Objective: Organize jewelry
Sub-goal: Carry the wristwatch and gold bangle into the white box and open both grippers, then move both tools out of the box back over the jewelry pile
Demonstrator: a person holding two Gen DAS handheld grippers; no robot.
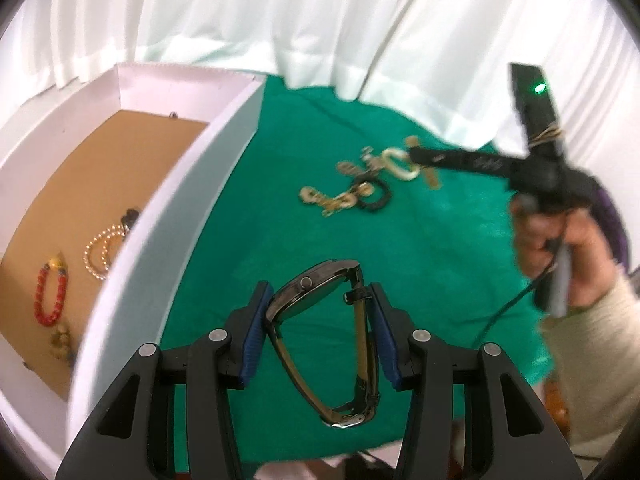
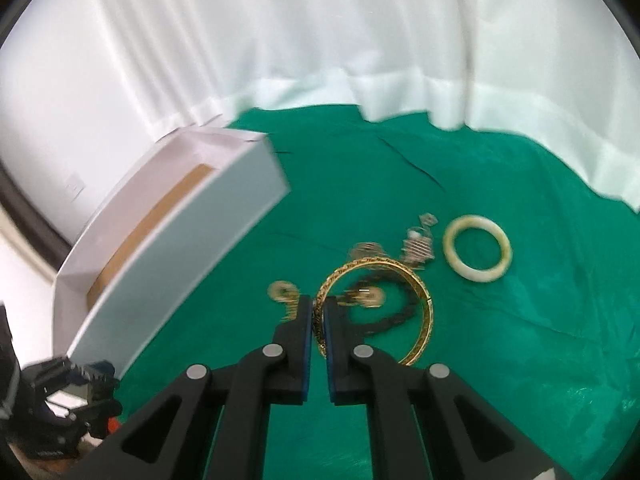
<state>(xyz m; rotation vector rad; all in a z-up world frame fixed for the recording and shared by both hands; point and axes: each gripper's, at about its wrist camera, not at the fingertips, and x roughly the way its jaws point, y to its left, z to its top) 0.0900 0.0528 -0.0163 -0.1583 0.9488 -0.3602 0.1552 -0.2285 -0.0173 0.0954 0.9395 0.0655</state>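
Left wrist: watch [image 1: 320, 320] clamped; gold bangle [image 2: 416, 312] pinched.

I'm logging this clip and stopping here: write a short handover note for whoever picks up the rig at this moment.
Left gripper: shut on a dark wristwatch, held above the green cloth beside the white box.
Right gripper: shut on the rim of a gold bangle.
Done: a red bead bracelet, a pearl bracelet and a few small pieces lie in the box.
Left: box the watch and bangle, then clear the cloth: the pale jade-like bangle, a dark beaded bracelet and the small gold pieces.
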